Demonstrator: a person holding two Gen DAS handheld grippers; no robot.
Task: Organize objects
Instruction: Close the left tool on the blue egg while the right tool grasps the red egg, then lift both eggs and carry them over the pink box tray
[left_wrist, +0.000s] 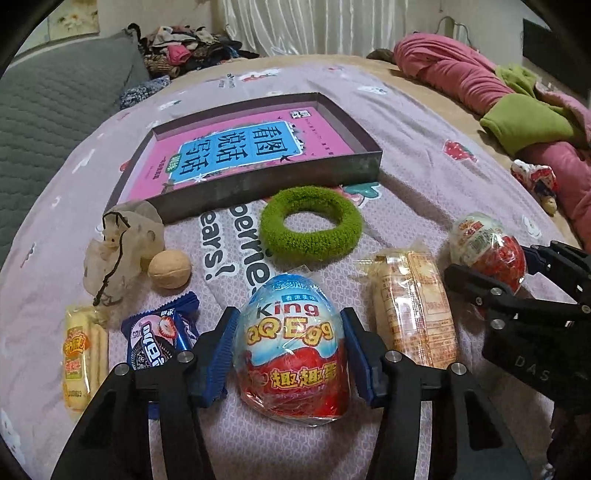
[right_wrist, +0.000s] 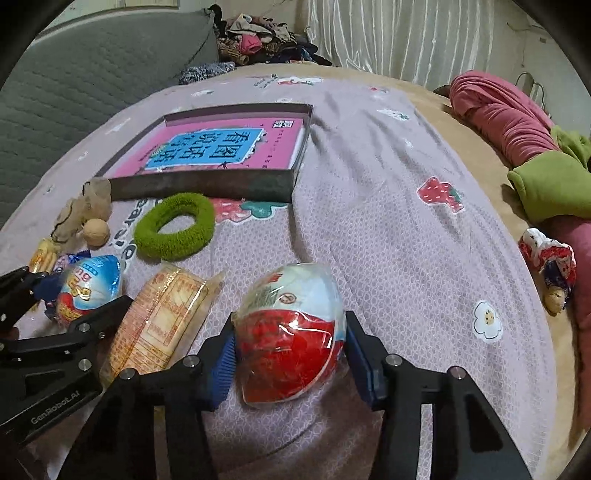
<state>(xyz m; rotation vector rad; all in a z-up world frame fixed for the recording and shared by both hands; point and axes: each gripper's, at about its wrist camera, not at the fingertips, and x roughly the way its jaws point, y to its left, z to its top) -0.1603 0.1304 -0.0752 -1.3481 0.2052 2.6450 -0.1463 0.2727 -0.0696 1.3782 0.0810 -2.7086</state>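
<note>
On the lilac bedspread the left gripper has its blue pads set against both sides of a blue-topped surprise egg, jaws about half closed and gripping it where it sits on the bed. Just to its right the right gripper is likewise half closed on a second surprise egg with a white top and red base, its pads pressing the wrapper on either side. Between the two eggs lies a clear packet of wafer biscuits. Left of the blue egg lie a small blue cookie packet and a yellow snack packet; beyond them are a walnut and a gauze pouch. A green fluffy hair ring lies just in front of a shallow dark box holding a pink book
</note>
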